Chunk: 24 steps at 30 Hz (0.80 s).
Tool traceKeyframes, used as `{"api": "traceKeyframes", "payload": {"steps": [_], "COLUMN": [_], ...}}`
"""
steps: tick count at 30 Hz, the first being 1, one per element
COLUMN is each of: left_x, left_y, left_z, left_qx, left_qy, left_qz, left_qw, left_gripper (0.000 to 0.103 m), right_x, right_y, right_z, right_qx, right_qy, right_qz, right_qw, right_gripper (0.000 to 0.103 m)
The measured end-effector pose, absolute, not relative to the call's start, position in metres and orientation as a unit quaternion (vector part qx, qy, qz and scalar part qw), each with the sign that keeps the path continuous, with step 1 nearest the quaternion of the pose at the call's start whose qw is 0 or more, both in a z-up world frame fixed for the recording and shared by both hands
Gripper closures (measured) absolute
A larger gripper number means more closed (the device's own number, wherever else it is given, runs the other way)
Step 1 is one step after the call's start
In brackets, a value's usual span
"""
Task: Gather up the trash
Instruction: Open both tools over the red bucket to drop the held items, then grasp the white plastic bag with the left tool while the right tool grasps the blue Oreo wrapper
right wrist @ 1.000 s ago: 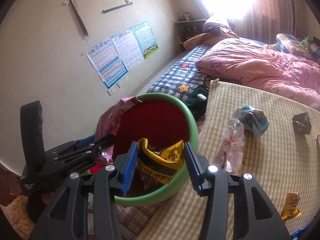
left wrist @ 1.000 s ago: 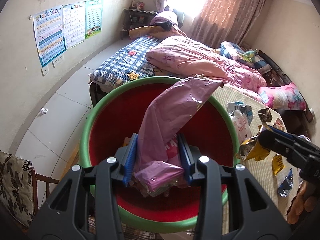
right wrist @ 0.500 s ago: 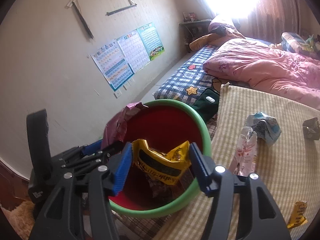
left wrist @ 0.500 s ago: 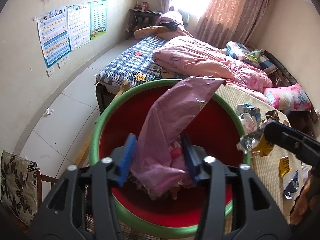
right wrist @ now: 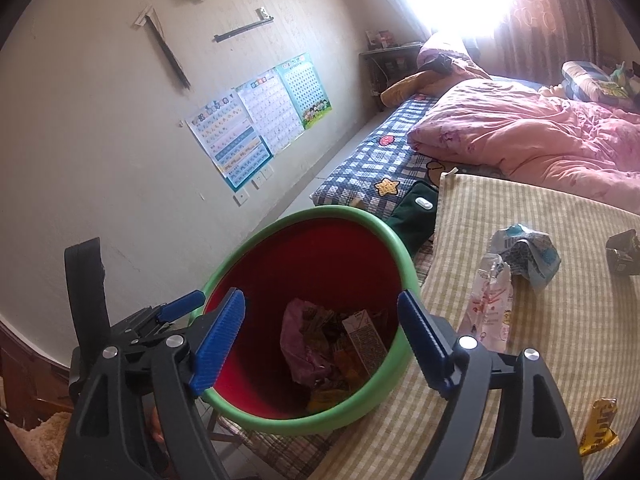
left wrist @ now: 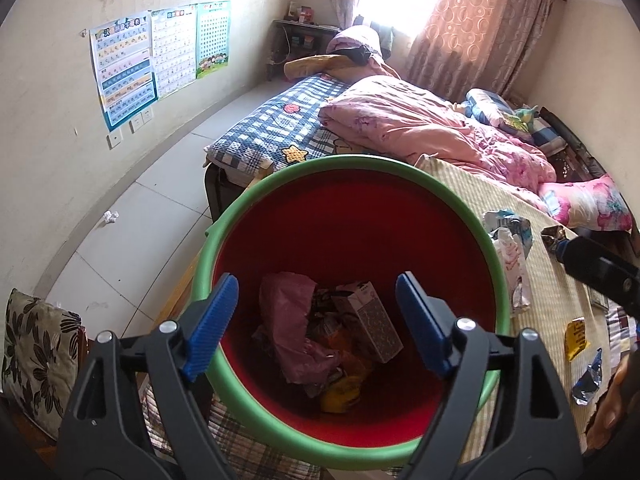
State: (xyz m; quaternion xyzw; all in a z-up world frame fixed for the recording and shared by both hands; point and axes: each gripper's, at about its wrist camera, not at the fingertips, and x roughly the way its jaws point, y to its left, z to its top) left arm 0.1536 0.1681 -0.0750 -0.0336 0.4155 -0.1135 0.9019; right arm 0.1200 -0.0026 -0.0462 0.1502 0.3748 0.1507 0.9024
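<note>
A red bin with a green rim (left wrist: 280, 172) (right wrist: 384, 232) stands beside a striped table. Inside lie a pink plastic bag (left wrist: 288, 320) (right wrist: 298, 340), a small carton (left wrist: 370, 320) (right wrist: 366, 338) and a yellow wrapper (left wrist: 340, 394) (right wrist: 326, 400). My left gripper (left wrist: 316, 324) is open and empty above the bin. My right gripper (right wrist: 320, 338) is open and empty above the bin too. On the table lie a clear pink-printed wrapper (right wrist: 490, 304), a crumpled blue-white wrapper (right wrist: 528, 250) (left wrist: 508, 224), a yellow wrapper (right wrist: 600, 426) (left wrist: 576, 332) and a silver-blue wrapper (left wrist: 588, 378).
A bed with a pink duvet (left wrist: 432, 132) and checked sheet (left wrist: 272, 132) stands behind the bin. Posters (right wrist: 256, 120) hang on the left wall. A crumpled paper (left wrist: 110, 216) lies on the tiled floor. A patterned cushion (left wrist: 36, 352) sits at lower left. A dark box (right wrist: 624, 252) sits on the table.
Both grippers opened. The pink bag dropped from the left gripper and the yellow wrapper from the right gripper into the bin. Both grippers rose a little.
</note>
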Motion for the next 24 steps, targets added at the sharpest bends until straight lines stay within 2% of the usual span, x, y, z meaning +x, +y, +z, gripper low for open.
{"api": "traceKeyframes", "payload": {"steps": [12, 24], "left_x": [0.133, 0.107], "left_y": [0.142, 0.048], "left_z": [-0.071, -0.066], "left_qx": [-0.030, -0.009], "left_qy": [0.413, 0.407], "left_qz": [-0.120, -0.170], "left_qw": [0.902, 0.897], "left_gripper": [0.024, 0.024], "right_x": [0.079, 0.007], "right_y": [-0.063, -0.194], "right_z": [-0.059, -0.093], "right_qx": [0.151, 0.183], "right_qy": [0.387, 0.423], "right_qz": [0.103, -0.012], "right_qw": [0.904, 0.887], "right_gripper": [0.027, 0.026]}}
